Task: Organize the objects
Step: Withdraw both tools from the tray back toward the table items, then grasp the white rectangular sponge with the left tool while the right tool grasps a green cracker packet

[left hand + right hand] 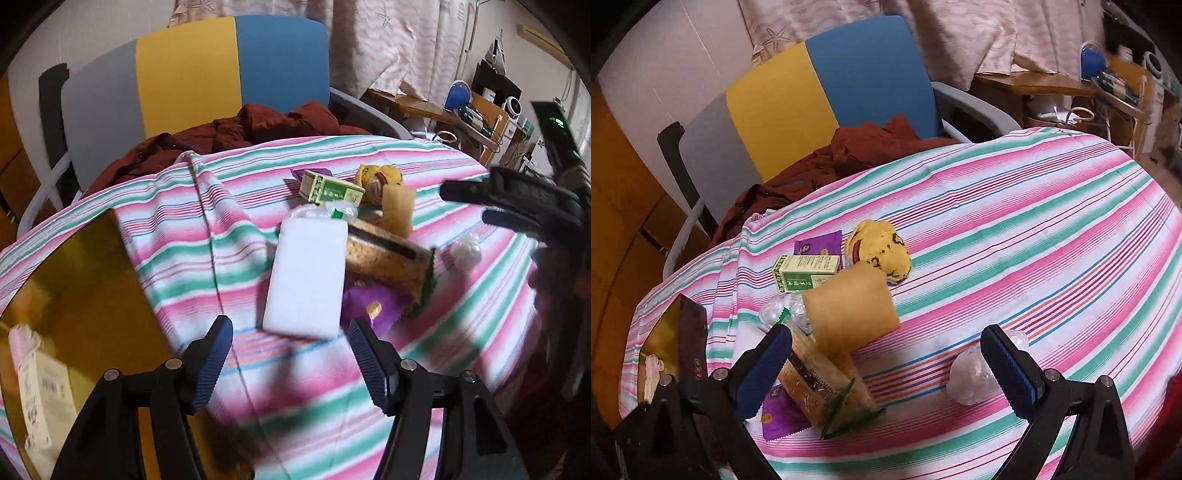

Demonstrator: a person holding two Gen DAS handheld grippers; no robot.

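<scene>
Approach stage: both hand-held grippers empty, jaws wide apart.
Left hand-held gripper [291,354] faces the white packet [306,277] amid the clutter on the table [1015,236]; right hand-held gripper [886,354] hovers near the cracker pack [827,384]. Next: straddle, close.

A: Warm, dim indoor light; the striped tablecloth [369,387] carries soft shadows under the fingers.

B: Fisheye bending darkens both views' corners, and motion blur smears the white block [306,277].
</scene>
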